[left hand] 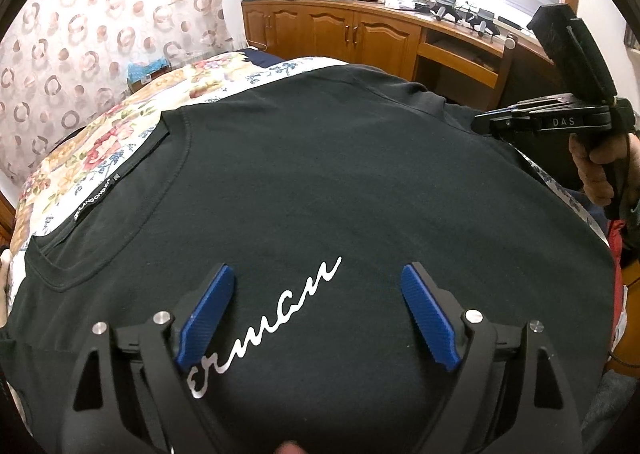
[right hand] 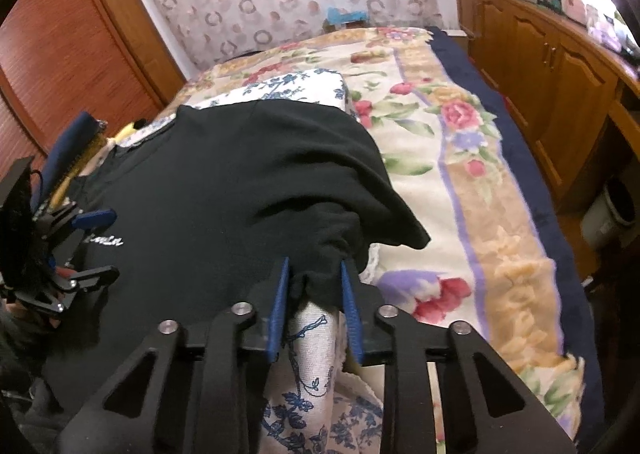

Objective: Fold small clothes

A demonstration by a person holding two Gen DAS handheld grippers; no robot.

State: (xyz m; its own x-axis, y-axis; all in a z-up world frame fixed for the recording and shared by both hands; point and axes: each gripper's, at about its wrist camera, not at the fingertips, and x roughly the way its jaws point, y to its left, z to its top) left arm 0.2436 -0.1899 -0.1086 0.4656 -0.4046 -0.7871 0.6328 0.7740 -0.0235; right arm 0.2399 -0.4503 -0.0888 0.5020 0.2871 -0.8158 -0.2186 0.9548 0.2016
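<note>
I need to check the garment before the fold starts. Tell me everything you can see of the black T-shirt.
The black T-shirt is dark, soft knit fabric with white cursive lettering on top and a woven label strip by the neckline. It lies spread, mostly flat, over a blue-flowered white cloth on the floral blanket. One edge is bunched and pinched between the fingers of the right gripper. The left gripper stands open over the lettering, gripping nothing.

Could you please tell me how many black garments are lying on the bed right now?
1: a black T-shirt spread over the blue-flowered cloth at the bed's near end, its edge pinched in the right claw. Others underneath can't be ruled out.
</note>
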